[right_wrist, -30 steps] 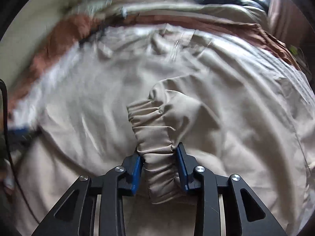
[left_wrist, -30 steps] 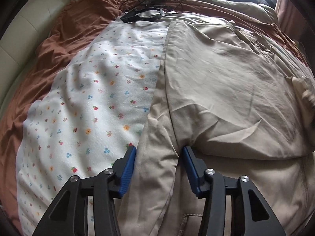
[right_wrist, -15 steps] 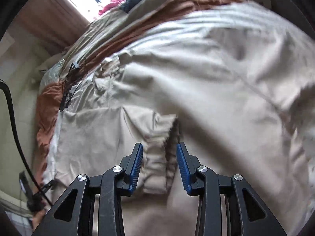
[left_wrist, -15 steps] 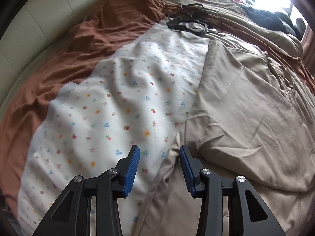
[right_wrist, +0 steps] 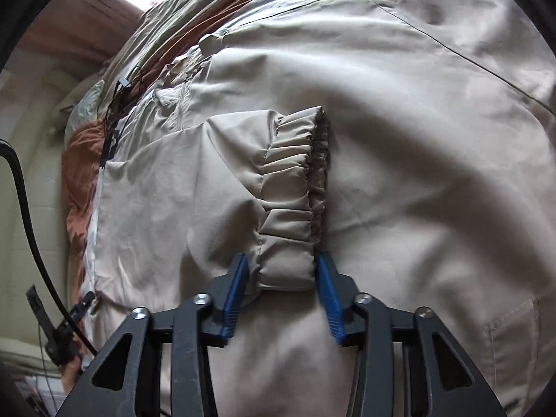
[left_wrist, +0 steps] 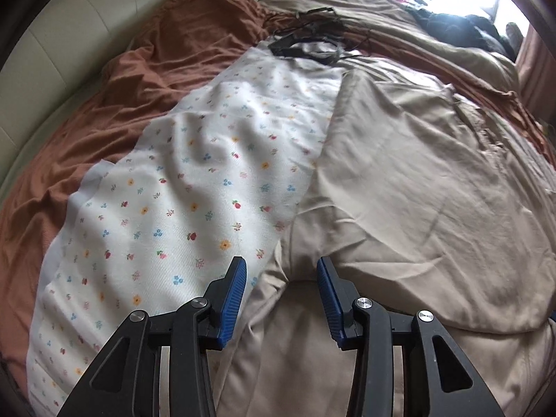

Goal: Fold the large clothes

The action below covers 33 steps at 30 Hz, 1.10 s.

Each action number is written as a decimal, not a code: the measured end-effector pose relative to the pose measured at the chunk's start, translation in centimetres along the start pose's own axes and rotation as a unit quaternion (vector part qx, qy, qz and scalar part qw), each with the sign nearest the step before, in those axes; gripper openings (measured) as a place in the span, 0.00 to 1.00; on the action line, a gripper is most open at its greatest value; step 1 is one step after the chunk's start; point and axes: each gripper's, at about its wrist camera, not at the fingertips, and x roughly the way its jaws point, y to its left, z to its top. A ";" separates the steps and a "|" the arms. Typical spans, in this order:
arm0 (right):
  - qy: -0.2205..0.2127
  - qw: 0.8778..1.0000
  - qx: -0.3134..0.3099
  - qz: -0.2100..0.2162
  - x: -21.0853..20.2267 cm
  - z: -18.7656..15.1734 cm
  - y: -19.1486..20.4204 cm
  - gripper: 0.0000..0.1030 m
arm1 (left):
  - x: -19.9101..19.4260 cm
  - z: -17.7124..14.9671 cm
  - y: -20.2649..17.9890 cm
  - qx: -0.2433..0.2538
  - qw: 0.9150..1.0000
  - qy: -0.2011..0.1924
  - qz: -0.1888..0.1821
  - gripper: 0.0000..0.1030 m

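A large beige jacket [left_wrist: 417, 173] lies spread on the bed and fills the right wrist view [right_wrist: 434, 121]. One sleeve [right_wrist: 180, 191] is folded across its body and ends in a gathered elastic cuff [right_wrist: 292, 187]. My right gripper [right_wrist: 281, 260] holds the near end of that cuff, with a blue pad against each side. My left gripper [left_wrist: 281, 271] stands open just above the jacket's left edge, where the edge meets a floral sheet [left_wrist: 208, 173]. Its pads touch no fabric.
A rust-brown blanket [left_wrist: 121, 87] covers the bed's left side, next to a cream padded headboard [left_wrist: 52, 45]. Black straps and cords [left_wrist: 305, 48] lie at the sheet's far end. Dark clothes [left_wrist: 462, 31] are piled by the window. A black cable [right_wrist: 24, 208] hangs at the left.
My right gripper has rolled and sunk, so the sleeve with its cuff now lies flat across the jacket's body. My left gripper has rolled a little and shifted; the jacket edge no longer fills its jaws.
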 end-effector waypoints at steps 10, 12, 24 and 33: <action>-0.062 0.997 -0.037 -0.011 2.4 3.9 2.3 0.32 | 1.6 -0.2 0.5 -0.014 1.000 0.002 0.010 0.43; -0.069 0.997 -0.037 -0.011 2.7 4.7 2.6 0.32 | 1.6 0.0 0.6 -0.013 1.000 0.003 0.015 0.44; -0.090 0.996 0.006 0.024 -2.7 4.5 0.7 0.50 | -2.1 0.5 1.9 -0.081 0.997 -0.007 -0.009 0.65; -0.173 0.984 0.043 0.016 -9.5 4.6 -2.4 0.81 | -8.8 1.3 -3.3 -0.058 0.993 -0.055 -0.082 0.86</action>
